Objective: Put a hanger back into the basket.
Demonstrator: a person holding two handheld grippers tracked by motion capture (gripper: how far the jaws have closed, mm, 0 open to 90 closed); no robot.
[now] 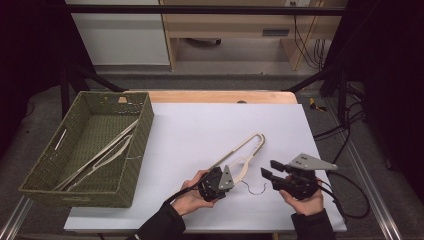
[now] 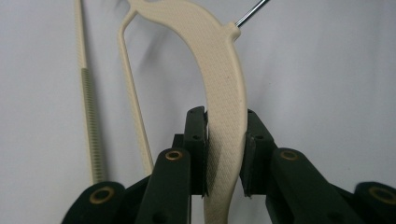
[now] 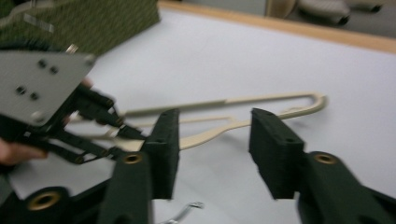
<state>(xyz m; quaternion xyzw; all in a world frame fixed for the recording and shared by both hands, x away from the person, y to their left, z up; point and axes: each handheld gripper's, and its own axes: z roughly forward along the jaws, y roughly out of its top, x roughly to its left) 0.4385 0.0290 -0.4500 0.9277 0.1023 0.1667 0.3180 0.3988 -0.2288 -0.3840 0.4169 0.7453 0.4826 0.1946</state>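
A cream plastic hanger [image 1: 246,149] lies on the white table sheet, its wire hook [image 1: 255,189] curling toward the front edge. My left gripper [image 1: 234,173] is shut on the hanger's curved arm. In the left gripper view both pads press the textured arm [image 2: 224,93], and the wire hook [image 2: 252,11] leaves it at top right. My right gripper [image 1: 270,170] hovers just right of the hook, open with nothing between its jaws. In the right gripper view its gap [image 3: 215,149] frames the hanger [image 3: 271,100] beyond, with the left gripper [image 3: 93,121] at the left.
A green woven basket [image 1: 145,125] stands at the table's left with another cream hanger [image 1: 100,152] lying inside; its corner [image 3: 107,23] shows at the top left of the right gripper view. A wooden table edge [image 1: 220,96] runs along the back.
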